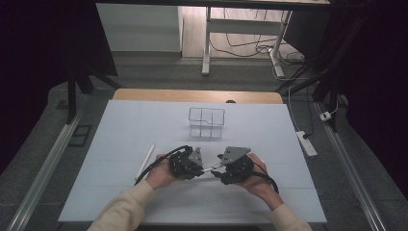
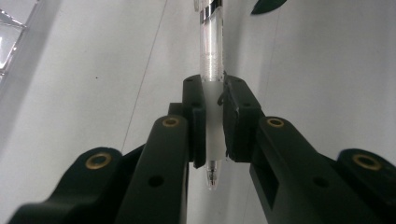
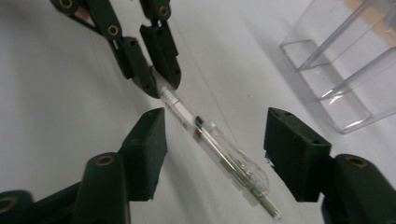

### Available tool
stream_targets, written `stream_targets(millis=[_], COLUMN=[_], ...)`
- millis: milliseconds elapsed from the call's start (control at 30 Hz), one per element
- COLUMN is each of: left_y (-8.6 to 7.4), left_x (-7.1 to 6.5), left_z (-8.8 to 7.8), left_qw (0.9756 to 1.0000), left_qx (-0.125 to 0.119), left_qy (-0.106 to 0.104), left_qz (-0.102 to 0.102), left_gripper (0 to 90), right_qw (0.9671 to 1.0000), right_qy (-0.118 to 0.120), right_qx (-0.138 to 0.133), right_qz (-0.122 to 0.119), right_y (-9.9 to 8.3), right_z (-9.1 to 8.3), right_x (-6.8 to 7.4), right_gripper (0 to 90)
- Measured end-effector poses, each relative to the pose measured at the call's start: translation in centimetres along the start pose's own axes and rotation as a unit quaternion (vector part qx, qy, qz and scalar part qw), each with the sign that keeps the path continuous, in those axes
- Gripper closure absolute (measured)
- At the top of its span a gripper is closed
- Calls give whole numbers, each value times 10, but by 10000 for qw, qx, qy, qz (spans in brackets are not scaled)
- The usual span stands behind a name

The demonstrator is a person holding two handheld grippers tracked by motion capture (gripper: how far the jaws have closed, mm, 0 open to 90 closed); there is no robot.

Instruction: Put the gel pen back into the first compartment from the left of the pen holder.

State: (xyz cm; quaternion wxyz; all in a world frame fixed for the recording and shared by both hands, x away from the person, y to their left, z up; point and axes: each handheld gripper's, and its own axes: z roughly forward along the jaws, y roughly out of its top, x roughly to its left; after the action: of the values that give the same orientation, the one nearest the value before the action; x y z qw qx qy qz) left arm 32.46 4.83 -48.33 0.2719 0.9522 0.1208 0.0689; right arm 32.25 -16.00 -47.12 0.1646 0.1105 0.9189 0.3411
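Pinching the clear plastic pen [image 2: 211, 88], left tool [image 2: 213, 122] holds; right tool [image 3: 215, 149], spread, should close squarely on its far end.

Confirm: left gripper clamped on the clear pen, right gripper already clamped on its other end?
Not quite. The left gripper is clamped on the clear pen, but the right gripper has its jaws apart around the other end, pads off it, per the right gripper view.

Pen [image 1: 210, 168] between grippers, before organizer [image 1: 206, 122]
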Motion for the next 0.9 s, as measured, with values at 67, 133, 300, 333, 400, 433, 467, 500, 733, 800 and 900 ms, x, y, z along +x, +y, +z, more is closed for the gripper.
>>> stream_targets(millis=[67, 133, 300, 333, 400, 433, 467, 500, 733, 800, 900], left_y=[0, 0, 1, 1, 1, 1, 1, 0, 0, 0, -1], left_x=[0, -1, -3, -3, -3, -2, -2, -2, -2, -1, 0], left_z=[-1, -1, 1, 1, 0, 0, -1, -1, -3, -4, -7], left_qw=[10000, 10000, 9999, 9999, 9998, 9998, 9998, 9997, 9994, 9992, 9989], left_qx=[-14, -19, 8, 11, 14, 13, 21, 10, -61, -101, -185], left_qy=[-7, -30, -108, -125, -157, -172, -188, -217, -321, -365, -415], left_qz=[3, 11, 76, 85, 79, 80, 95, 86, 105, 111, 102], left_gripper=[803, 803, 803, 803, 803, 803, 803, 803, 802, 802, 801], right_qw=[9998, 9995, 9979, 9972, 9960, 9951, 9946, 9940, 9905, 9889, 9872], right_qy=[9, 7, 17, 14, -23, -52, -48, -46, -104, -100, -85], right_qx=[179, 283, 525, 578, 661, 720, 740, 782, 845, 882, 900], right_qz=[-79, -144, -382, -471, -594, -680, -726, -765, -1080, -1189, -1315], right_y=[0, -1, -2, -3, -4, -4, -4, -4, -6, -6, -7], right_z=[2, 5, 8, 9, 11, 11, 12, 13, 15, 15, 17], right_x=[1, 3, 5, 6, 7, 8, 8, 9, 12, 14, 16], right_gripper=[420, 435, 506, 513, 518, 522, 527, 535, 639, 656, 683])
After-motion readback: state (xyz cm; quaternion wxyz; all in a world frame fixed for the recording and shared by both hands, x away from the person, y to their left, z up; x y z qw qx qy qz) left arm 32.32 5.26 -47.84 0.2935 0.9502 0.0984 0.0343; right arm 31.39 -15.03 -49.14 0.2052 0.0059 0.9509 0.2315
